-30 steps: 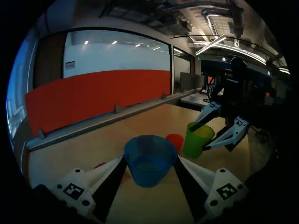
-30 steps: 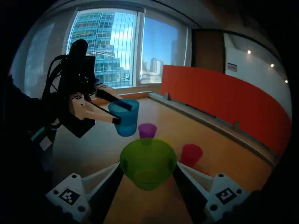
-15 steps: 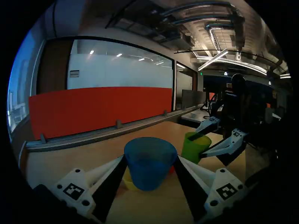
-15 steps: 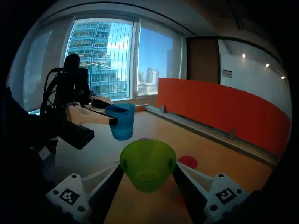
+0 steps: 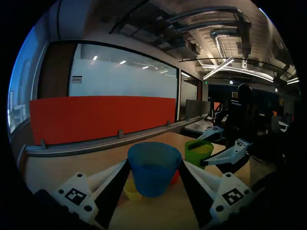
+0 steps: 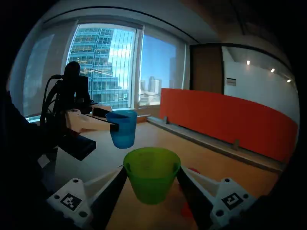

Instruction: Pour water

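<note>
Now the left gripper [image 5: 153, 164] is clamping the blue cup [image 5: 153, 174], w/ both fingers pressing on its sides just under the rim. The cup is standing upright & hanging in the air over the wooden table [image 5: 69, 168]. In the right gripper view it is showing at the left, in front of the big window [image 6: 103, 73]. Whether water is inside I cannot tell, the cup wall is hiding it.

The right gripper [image 6: 152, 172] is doing the same w/ the green cup [image 6: 152, 186]: both fingers are squeezing its sides, and the cup is staying upright, above the table. Its inside is looking pale at the bottom, but water or not, I cannot tell.

In the left gripper view the green cup is appearing to the right of the blue one & farther off; the 2 cups are near each other but not touching.

On the table a yellow cup [image 5: 132, 189] is sitting just beside the blue cup, low at its left, partly hidden by the finger. A red cup [image 5: 175, 177] is peeking out at the blue cup's right side. In the bkgd an orange panel [image 5: 99, 117] is running along the far edge of the table.
</note>
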{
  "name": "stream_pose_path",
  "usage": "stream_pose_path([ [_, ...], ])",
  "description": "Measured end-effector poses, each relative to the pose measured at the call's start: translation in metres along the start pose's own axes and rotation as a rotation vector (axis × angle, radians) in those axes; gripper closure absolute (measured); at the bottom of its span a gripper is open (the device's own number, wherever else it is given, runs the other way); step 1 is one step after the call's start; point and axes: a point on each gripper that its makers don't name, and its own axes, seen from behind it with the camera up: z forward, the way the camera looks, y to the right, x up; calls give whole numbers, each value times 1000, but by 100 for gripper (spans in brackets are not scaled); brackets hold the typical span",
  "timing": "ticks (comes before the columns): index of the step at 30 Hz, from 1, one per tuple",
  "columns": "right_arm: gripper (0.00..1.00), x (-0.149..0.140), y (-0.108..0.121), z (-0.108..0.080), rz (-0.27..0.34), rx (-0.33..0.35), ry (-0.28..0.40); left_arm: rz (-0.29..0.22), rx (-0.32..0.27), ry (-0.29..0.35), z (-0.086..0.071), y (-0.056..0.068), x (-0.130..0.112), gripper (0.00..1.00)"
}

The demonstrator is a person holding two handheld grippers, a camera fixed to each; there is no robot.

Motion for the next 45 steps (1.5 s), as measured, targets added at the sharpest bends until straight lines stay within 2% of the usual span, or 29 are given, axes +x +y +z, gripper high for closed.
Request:
stream_pose_path([
  [12, 9, 10, 0, 4, 6, -2, 47, 17, -3, 25, 0, 1, 11, 13],
  [18, 10, 13, 3, 7, -4, -6, 56, 44, 9, 40, 2, -3, 17, 14],
  [24, 10, 19, 1, 11, 10, 6, 78, 83, 15, 48, 5, -4, 21, 14],
  [45, 10, 23, -17, 26, -1, 68, 92, 334, 80, 86, 6, -7, 57, 14],
])
